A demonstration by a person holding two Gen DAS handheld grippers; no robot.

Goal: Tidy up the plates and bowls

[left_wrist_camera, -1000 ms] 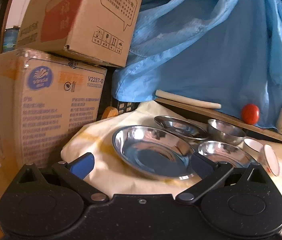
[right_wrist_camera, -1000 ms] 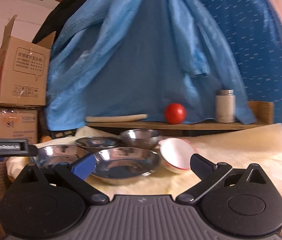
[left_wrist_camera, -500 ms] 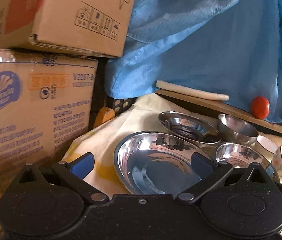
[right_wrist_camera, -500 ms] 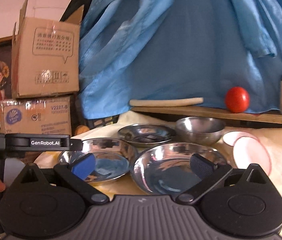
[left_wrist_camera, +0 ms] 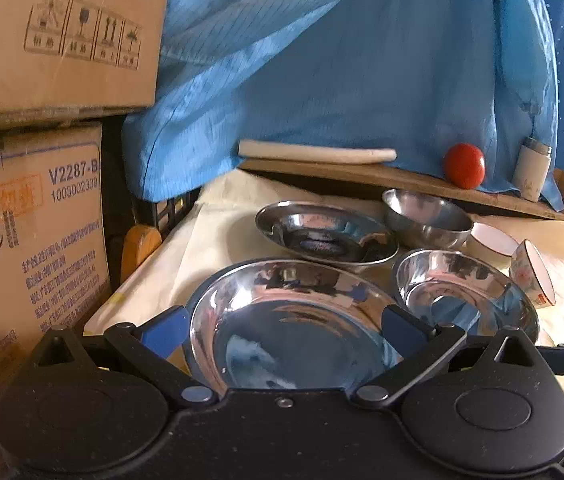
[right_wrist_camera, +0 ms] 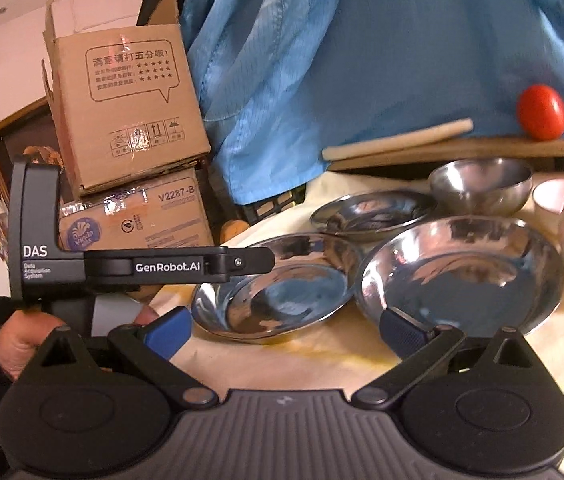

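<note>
Several steel dishes sit on a cream cloth. My left gripper [left_wrist_camera: 282, 328] is open, its blue fingers flanking the near rim of a wide steel plate [left_wrist_camera: 294, 320]; touching or just above, I cannot tell. Behind it lie a second steel plate [left_wrist_camera: 326, 232] and a steel bowl [left_wrist_camera: 426, 216], with a third shallow steel dish [left_wrist_camera: 462, 292] to the right. My right gripper [right_wrist_camera: 286, 332] is open and empty, low in front of the wide steel plate [right_wrist_camera: 273, 292] and the shallow steel dish [right_wrist_camera: 458, 272]. The left gripper's black body [right_wrist_camera: 141, 266] reaches over the wide plate.
A white ceramic bowl [left_wrist_camera: 490, 240] and a tipped flowered cup [left_wrist_camera: 532, 272] lie at the right. A wooden shelf behind holds a rolling pin [left_wrist_camera: 318, 154], a tomato [left_wrist_camera: 464, 166] and a flask [left_wrist_camera: 532, 172]. Stacked cardboard boxes [left_wrist_camera: 33, 220] stand left; blue cloth hangs behind. A hand [right_wrist_camera: 21, 336] holds the left gripper.
Both grippers have moved forward toward the steel plates. The left one now has the wide plate's near rim between its fingers. The right view has swung left, showing the left gripper.
</note>
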